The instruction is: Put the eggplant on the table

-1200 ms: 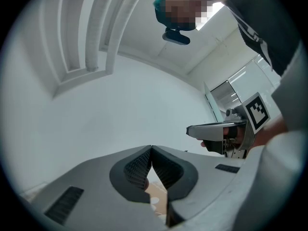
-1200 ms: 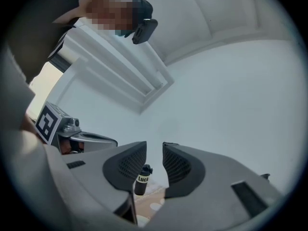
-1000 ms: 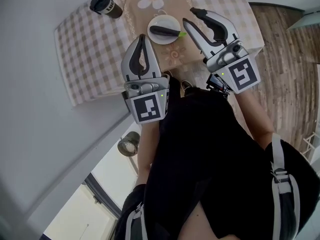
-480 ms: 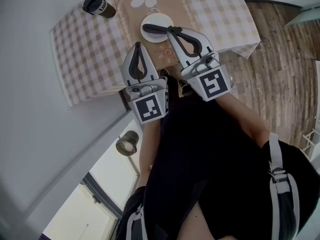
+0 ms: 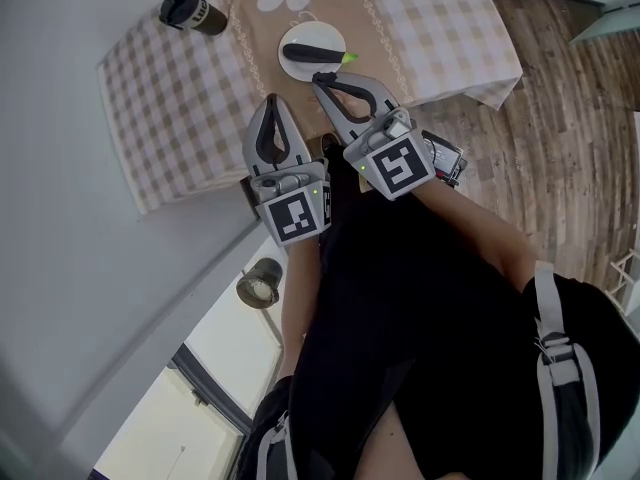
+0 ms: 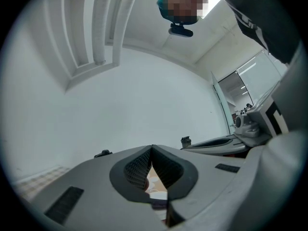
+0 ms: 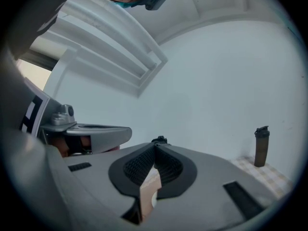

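Eggplant (image 5: 313, 54) rests on plate (image 5: 305, 71), upper centre, not yet on table (image 5: 170, 88). Left gripper (image 5: 272, 101) is closed and empty. Right gripper (image 5: 318, 80), jaws just closed on nothing, sits just below the plate, likely pre-approach.

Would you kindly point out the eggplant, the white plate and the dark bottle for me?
eggplant (image 5: 316, 54), head view, middle of its dark body.
white plate (image 5: 312, 34), head view, bare part of the plate beyond the eggplant.
dark bottle (image 5: 192, 11), head view, middle of its body.
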{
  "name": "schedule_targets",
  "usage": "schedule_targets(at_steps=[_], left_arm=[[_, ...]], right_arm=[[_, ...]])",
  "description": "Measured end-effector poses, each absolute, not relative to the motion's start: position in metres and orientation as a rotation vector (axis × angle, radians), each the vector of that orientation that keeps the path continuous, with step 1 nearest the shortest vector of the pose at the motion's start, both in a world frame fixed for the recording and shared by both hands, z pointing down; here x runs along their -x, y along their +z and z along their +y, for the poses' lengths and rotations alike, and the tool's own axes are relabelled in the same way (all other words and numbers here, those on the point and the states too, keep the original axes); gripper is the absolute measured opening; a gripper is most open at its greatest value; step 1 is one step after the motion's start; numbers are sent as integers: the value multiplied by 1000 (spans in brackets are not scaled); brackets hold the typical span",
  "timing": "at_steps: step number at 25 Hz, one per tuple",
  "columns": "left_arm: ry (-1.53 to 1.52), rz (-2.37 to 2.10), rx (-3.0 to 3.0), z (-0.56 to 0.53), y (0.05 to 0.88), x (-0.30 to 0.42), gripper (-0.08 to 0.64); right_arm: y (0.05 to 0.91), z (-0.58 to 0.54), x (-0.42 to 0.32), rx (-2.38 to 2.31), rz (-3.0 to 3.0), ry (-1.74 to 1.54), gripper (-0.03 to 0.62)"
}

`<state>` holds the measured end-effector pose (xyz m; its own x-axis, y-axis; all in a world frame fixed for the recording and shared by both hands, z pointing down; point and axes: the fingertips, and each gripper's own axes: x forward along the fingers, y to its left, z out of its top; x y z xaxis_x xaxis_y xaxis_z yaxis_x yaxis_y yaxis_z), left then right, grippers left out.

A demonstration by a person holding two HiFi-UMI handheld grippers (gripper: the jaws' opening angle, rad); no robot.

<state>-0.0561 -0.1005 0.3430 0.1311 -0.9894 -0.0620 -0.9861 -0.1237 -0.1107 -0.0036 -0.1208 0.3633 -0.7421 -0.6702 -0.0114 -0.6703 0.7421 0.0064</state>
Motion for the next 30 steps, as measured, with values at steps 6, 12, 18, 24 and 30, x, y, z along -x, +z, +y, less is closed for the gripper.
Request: schedule_targets(at_steps=[6, 12, 18, 24, 30], left_arm=[[-42, 1999, 2257, -96, 345, 60, -9], [-59, 2015, 2251, -94, 350, 63, -9], [-78, 2017, 2253, -94, 356, 62, -11], [-83, 2020, 2247, -93, 355, 63, -9], [-96, 2028, 2245, -94, 358, 67, -11]], right_arm=[[381, -121, 6, 1141, 2960, -14, 3], [387, -121, 8, 1153, 2970, -30, 3], [390, -121, 9, 1148, 2977, -26, 3], [390, -122, 10, 1142, 2980, -30, 3], [391, -123, 13, 1134, 3000, -18, 3]])
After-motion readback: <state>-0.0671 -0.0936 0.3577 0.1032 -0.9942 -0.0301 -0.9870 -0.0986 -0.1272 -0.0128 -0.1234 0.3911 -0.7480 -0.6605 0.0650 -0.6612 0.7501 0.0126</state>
